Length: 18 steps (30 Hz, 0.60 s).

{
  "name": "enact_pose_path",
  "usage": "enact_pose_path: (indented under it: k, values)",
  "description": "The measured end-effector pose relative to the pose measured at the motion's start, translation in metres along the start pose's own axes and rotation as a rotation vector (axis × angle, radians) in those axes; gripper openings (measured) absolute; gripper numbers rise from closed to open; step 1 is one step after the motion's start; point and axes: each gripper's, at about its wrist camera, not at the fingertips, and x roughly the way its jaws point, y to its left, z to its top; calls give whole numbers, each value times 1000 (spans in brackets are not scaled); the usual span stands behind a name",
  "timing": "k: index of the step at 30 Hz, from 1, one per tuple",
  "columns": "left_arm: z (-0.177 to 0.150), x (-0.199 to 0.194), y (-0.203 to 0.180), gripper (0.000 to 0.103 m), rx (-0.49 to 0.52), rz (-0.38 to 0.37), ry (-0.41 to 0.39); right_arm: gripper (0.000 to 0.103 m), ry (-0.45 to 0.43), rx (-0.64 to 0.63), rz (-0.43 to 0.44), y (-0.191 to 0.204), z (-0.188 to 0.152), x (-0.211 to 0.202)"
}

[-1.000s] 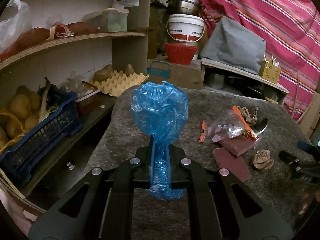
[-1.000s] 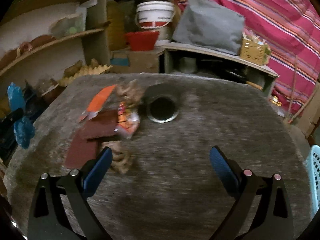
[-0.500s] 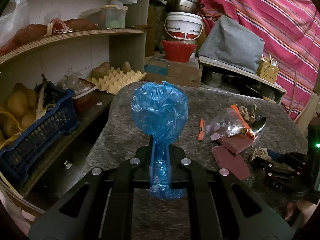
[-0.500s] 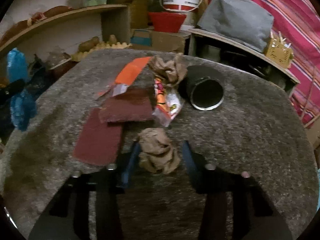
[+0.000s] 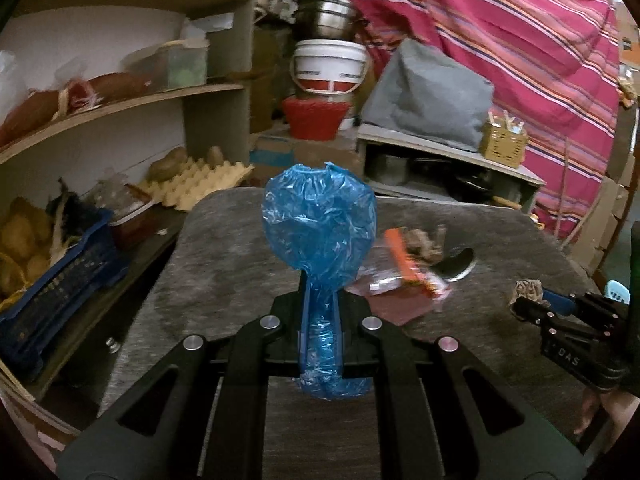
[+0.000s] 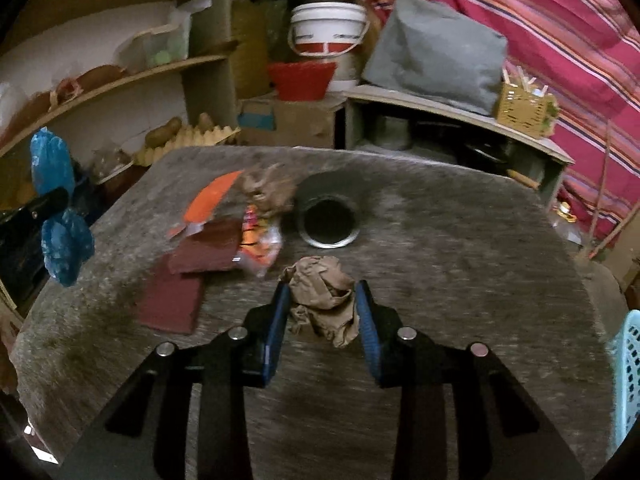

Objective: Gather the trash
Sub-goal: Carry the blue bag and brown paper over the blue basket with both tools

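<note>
My left gripper (image 5: 320, 292) is shut on the neck of a crumpled blue plastic bag (image 5: 320, 224), which puffs out above the fingers. My right gripper (image 6: 322, 292) is shut on a brown crumpled paper ball (image 6: 320, 280), held just above the grey table (image 6: 460, 260). On the table lie a second brown paper wad (image 6: 268, 188), an orange wrapper (image 6: 212, 200), a shiny snack wrapper (image 6: 258, 244), two maroon sheets (image 6: 172, 300) and a metal can (image 6: 328, 220) on its side. The left wrist view shows the right gripper (image 5: 532, 304) at far right with the paper ball (image 5: 528, 290).
Curved shelves on the left hold potatoes, an egg tray (image 5: 200, 186) and a blue crate (image 5: 56, 288). Behind the table stand a white bucket (image 6: 328, 32), a red basket and a grey cushion. A turquoise basket (image 6: 626, 380) sits at the table's right edge.
The right gripper went from wide open to shut around the brown paper ball and raised it off the table. The left gripper drifted nearer the trash pile, still holding the bag.
</note>
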Motion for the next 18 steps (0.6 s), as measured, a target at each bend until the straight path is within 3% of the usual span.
enact_pose_path:
  k: [18]
  values:
    - [8,-2,-111,8,73,-148,-16,34,-42,78,-147,-106,-6,-49]
